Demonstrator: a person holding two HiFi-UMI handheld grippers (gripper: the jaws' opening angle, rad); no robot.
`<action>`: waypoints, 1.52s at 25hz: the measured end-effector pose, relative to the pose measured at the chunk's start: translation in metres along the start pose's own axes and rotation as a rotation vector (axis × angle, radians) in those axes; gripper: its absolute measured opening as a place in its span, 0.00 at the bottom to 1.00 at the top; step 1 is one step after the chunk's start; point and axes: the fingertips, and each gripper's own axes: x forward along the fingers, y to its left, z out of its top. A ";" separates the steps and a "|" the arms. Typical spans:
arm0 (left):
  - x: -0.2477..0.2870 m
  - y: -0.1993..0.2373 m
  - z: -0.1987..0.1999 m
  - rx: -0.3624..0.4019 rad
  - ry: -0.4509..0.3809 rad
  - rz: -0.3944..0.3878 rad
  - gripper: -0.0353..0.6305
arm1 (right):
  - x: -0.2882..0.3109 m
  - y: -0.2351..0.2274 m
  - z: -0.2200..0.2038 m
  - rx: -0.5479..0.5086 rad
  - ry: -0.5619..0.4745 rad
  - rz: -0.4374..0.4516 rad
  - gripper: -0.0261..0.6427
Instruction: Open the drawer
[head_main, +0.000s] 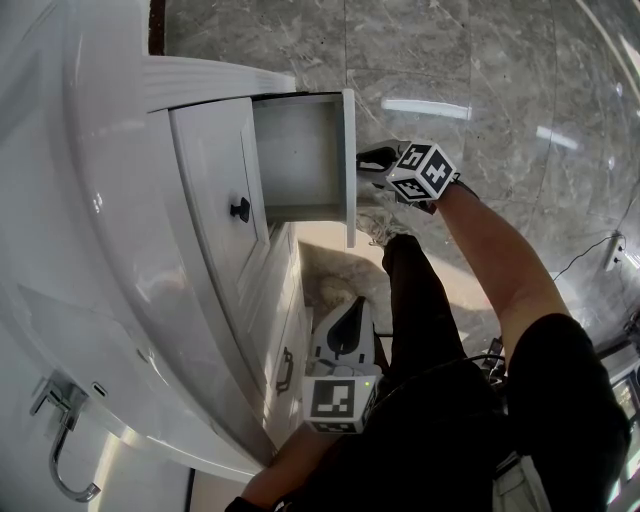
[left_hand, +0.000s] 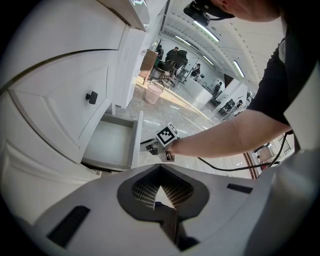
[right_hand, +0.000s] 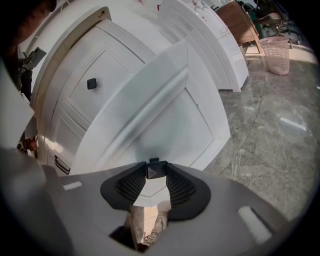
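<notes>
Progress: drawer (head_main: 300, 160) stood pulled well out of the cabinet (head_main: 215, 190) | right hand-held gripper (head_main: 365, 160) clamped on drawer knob (right_hand: 156, 170), out from cabinet | left hand-held gripper (left_hand: 160, 170) closed, empty, low beside cabinet | I judged opening essentially done, only letting go left.

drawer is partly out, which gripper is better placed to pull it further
Right. The right gripper is clamped on the knob of the drawer. The left gripper hangs low by the person's legs, jaws together, touching nothing.
</notes>
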 end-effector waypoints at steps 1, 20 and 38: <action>0.000 0.000 0.000 0.001 -0.001 0.000 0.04 | -0.001 0.000 -0.001 0.001 0.000 0.000 0.22; 0.000 0.000 0.002 0.010 -0.008 0.004 0.04 | -0.021 -0.009 -0.014 0.030 -0.009 -0.008 0.22; 0.000 -0.005 -0.004 0.015 0.008 -0.018 0.04 | -0.039 -0.015 -0.026 0.059 -0.006 -0.016 0.22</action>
